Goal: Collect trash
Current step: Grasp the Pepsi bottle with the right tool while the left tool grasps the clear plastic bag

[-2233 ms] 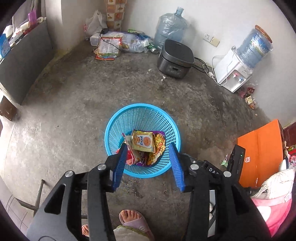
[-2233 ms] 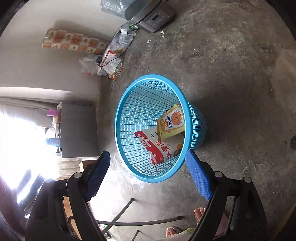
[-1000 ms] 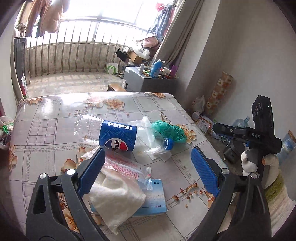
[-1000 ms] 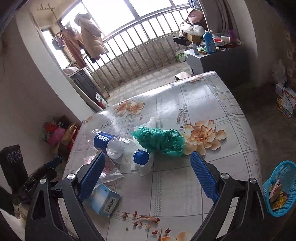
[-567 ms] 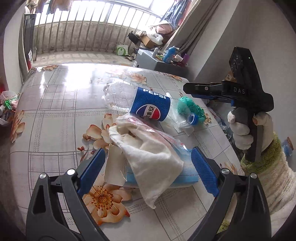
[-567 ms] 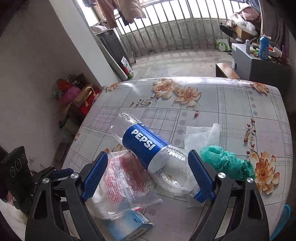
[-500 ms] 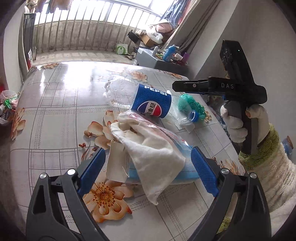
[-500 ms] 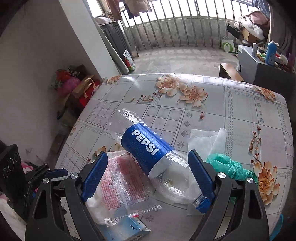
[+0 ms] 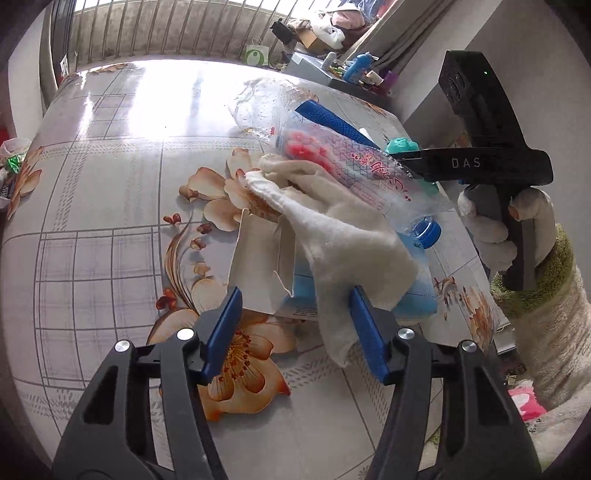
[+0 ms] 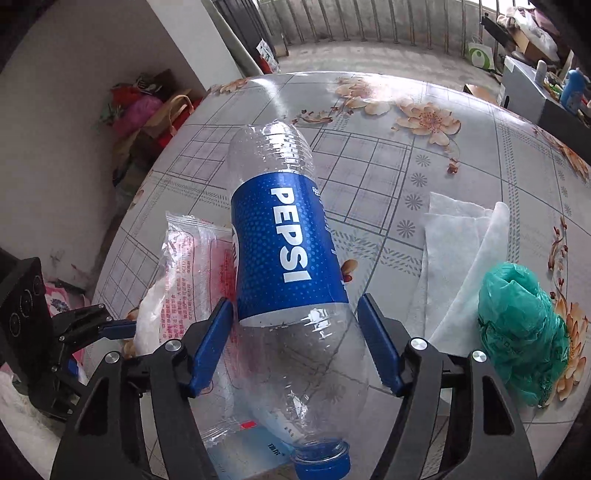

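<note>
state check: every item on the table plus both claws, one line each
Pepsi bottle: lying down, capped, empty, between right claw's pads.
Box: flap open, under the cloth.
Cloth: draped over the box.
Clear bag: flat, beside the bottle.
Green bag: crumpled.
Left claw: closing around box and cloth.
Right claw: closing around bottle.

Glossy floral-print grid-patterned bench (image 9: 110,192) under daylight glare; grey vertical-bar metal balcony railing (image 10: 354,22) behind; plain white wall (image 10: 74,92) left; bags heaped on floor (image 10: 136,107); grey cluttered cabinet (image 10: 524,88) far right.
</note>
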A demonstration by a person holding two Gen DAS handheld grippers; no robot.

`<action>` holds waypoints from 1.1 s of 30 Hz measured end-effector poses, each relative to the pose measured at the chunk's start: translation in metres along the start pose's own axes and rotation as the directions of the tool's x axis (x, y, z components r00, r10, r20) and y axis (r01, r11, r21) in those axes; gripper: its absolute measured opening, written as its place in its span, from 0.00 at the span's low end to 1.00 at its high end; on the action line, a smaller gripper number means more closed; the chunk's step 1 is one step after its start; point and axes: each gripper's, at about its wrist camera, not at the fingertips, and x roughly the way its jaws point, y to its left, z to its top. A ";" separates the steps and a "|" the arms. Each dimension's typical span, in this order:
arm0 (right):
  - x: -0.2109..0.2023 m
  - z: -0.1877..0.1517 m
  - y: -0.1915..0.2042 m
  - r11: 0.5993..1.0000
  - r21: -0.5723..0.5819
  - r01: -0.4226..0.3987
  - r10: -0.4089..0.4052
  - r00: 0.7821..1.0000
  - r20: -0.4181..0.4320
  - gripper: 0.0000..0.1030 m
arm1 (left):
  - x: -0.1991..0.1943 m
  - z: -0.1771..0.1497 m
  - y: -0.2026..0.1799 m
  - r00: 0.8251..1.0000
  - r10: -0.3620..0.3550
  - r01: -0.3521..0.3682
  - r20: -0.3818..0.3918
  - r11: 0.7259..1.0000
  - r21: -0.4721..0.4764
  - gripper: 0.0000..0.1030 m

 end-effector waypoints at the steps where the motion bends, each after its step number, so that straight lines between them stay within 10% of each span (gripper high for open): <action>1: 0.000 -0.006 0.000 1.000 0.009 0.002 -0.002 1.000 -0.001 0.64 | -0.001 0.000 0.001 1.000 0.003 -0.003 0.006 1.000 -0.002 0.52; 12: -0.025 -0.079 0.010 0.986 0.158 -0.049 0.037 0.996 0.080 0.63 | -0.010 0.000 0.013 0.999 0.037 -0.035 0.035 0.996 -0.077 0.47; 33: -0.090 -0.207 -0.030 0.874 0.485 0.034 -0.133 0.976 0.171 0.62 | 0.025 0.012 -0.063 0.985 -0.166 0.165 0.041 0.986 0.030 0.43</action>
